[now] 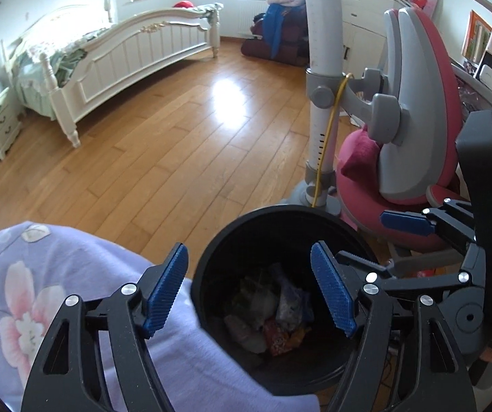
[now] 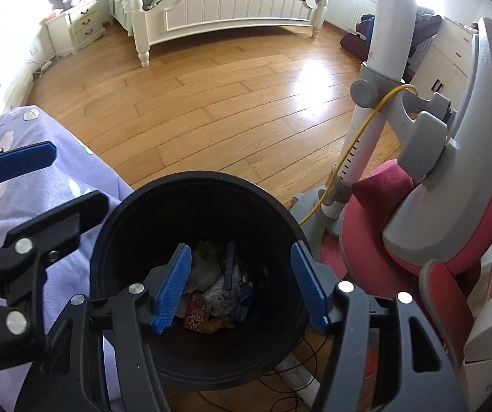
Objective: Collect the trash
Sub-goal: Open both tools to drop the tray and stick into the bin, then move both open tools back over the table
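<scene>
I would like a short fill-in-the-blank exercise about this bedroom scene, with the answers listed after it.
1. The black bin holds crumpled ____.
2. Both the left tongs and the right tongs are ____, with nothing between their pads.
3. The chair beside the bin is grey and ____.
4. A ____ cable hangs along the white pole.

Missing words: wrappers; open; pink; yellow

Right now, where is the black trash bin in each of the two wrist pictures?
Left wrist view: the black trash bin sits low, right of centre, partly behind this tool's right finger.
Right wrist view: the bin fills the lower centre, both fingers of this tool over its mouth.
Shared landmark: the pink chair to the bin's right.
</scene>
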### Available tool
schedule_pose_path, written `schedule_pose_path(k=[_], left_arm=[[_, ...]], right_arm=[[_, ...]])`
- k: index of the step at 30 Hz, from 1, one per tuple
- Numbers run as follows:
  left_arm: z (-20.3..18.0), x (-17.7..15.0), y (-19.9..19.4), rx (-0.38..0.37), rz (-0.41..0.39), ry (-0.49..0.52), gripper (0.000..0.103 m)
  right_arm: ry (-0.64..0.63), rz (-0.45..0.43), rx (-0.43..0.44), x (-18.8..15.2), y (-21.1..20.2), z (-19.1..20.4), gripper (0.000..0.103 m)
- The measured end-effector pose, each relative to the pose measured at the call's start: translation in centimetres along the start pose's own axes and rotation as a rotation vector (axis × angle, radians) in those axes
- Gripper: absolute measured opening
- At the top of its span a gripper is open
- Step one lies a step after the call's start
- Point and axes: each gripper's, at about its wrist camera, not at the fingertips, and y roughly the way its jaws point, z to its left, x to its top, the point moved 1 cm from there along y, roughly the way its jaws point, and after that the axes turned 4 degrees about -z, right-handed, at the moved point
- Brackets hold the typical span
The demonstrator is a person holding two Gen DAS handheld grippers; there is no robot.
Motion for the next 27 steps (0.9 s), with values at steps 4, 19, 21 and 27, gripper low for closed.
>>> schedule_pose_path(k=[4,19,21,27], left_arm=[[1.3,-0.6,-2.8,0.031,-0.043,-0.013,0.074],[11.1,-6.9,-14.8,0.23,-0.113,-0.148,0.075],[13.2,-8.9,-17.3,0.287,-0.123,-0.164,0.075],[20.9,-15.2,-23.3,0.472,-0.098,-0.238,0.08]], right_arm=[[-0.028,-0.03,0.012,0.6,-1.3,1.2,0.061],[-0.179,-0.125,0.16,2.0,-5.3,12.8,0.081],[-0.233,-0.122,0.212,1.7,-5.4,15.8,0.081],[-0.42,-0.109,0.402,-0.3,-6.9,27.0,0.081]])
